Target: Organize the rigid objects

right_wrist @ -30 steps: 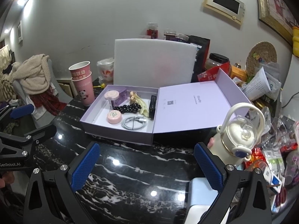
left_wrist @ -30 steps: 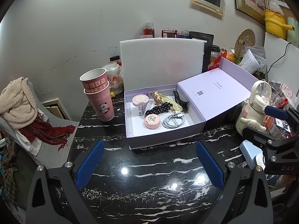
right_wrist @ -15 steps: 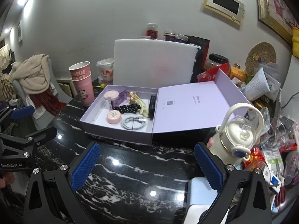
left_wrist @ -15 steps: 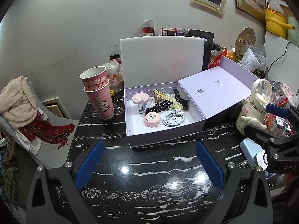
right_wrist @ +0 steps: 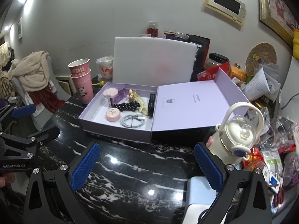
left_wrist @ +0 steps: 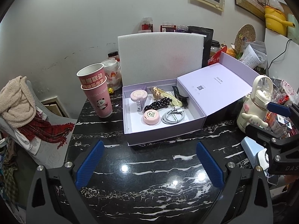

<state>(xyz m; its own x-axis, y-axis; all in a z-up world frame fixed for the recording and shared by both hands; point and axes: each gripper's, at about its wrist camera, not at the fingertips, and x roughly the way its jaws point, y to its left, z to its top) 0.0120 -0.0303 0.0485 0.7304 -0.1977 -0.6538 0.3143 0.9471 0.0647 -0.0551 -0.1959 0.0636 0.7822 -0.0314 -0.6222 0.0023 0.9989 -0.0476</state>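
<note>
An open lilac box [left_wrist: 164,136] [right_wrist: 115,130] sits on the black marble table, its lid [left_wrist: 214,87] [right_wrist: 188,104] folded out to the right. Inside lie two round pink tins [left_wrist: 151,117] [right_wrist: 112,114], a black bead string [left_wrist: 158,103] [right_wrist: 129,106], a coiled white cable [left_wrist: 173,116] [right_wrist: 132,121], a black hair clip [left_wrist: 180,95] and a gold trinket [left_wrist: 156,92]. My left gripper [left_wrist: 149,163] hovers open in front of the box, nothing between its fingers. My right gripper [right_wrist: 147,165] is open too, nearer the lid side.
Two stacked pink paper cups [left_wrist: 97,91] [right_wrist: 81,80] stand left of the box. A cream bottle with a handle [left_wrist: 258,100] [right_wrist: 237,134] and a light blue device [left_wrist: 252,149] [right_wrist: 198,192] are at the right amid clutter. A white foam sheet [left_wrist: 160,56] stands behind the box.
The left wrist view has drawn back slightly from the box. Both grippers stay open and the box contents have not moved.
</note>
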